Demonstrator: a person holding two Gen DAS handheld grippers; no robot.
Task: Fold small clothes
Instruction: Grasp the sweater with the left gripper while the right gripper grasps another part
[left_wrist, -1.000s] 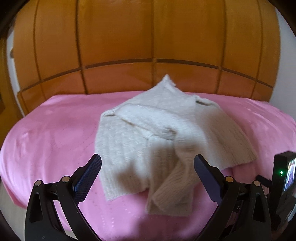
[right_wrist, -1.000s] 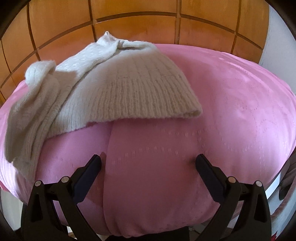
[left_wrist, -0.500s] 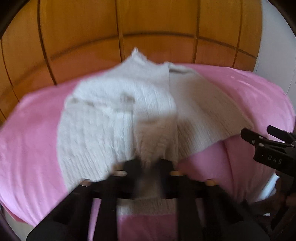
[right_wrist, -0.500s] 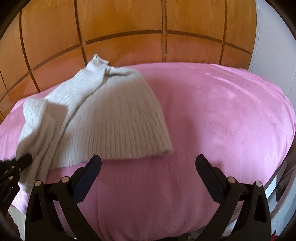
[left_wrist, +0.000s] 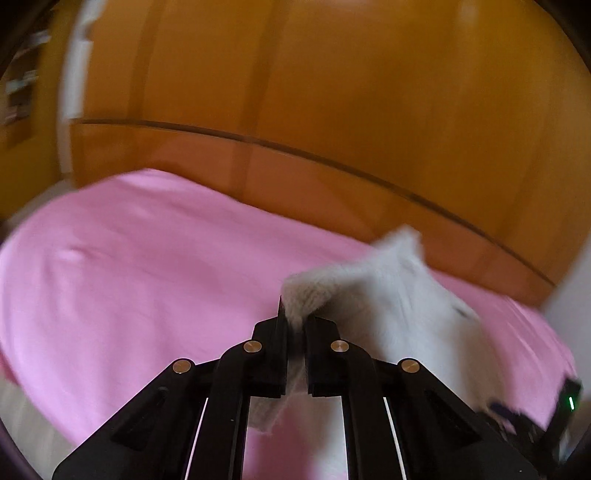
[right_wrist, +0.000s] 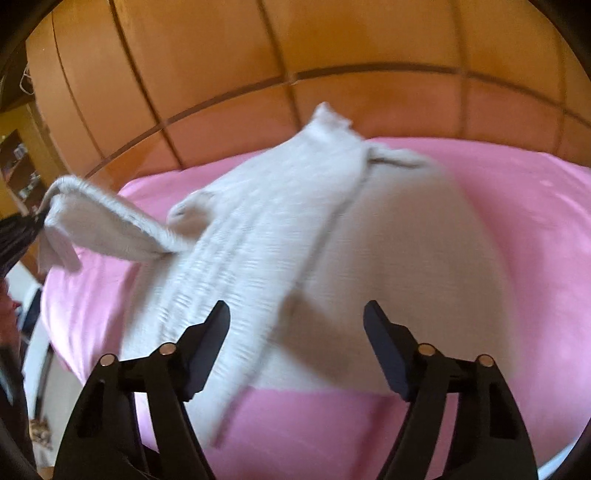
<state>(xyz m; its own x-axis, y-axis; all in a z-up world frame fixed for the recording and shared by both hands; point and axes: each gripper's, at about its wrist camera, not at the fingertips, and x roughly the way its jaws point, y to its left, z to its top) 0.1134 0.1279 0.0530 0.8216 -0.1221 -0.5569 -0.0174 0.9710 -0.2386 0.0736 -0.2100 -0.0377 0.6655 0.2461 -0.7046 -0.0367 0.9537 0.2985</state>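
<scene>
A cream knitted sweater (right_wrist: 332, 240) lies spread on the pink bed cover (right_wrist: 535, 221). My left gripper (left_wrist: 295, 317) is shut on the end of one sleeve (left_wrist: 306, 295) and holds it up and out to the left, off the cover. From the right wrist view that sleeve (right_wrist: 103, 221) stretches away from the body to the left gripper (right_wrist: 22, 229) at the frame's left edge. My right gripper (right_wrist: 297, 332) hovers over the sweater's near hem. Its jaws are closing, with knit lying below the gap and neither pad pressing on it. Both views are blurred.
A wooden panelled headboard (right_wrist: 295, 55) rises right behind the bed. The pink cover (left_wrist: 129, 258) stretches bare to the left of the sweater. The bed's near edge drops off below the grippers. A shelf (right_wrist: 14, 162) stands at the far left.
The left gripper closed on the sleeve end, then swung left and upward, drawing the sleeve out from the body. The right gripper moved in over the hem and its jaws narrowed.
</scene>
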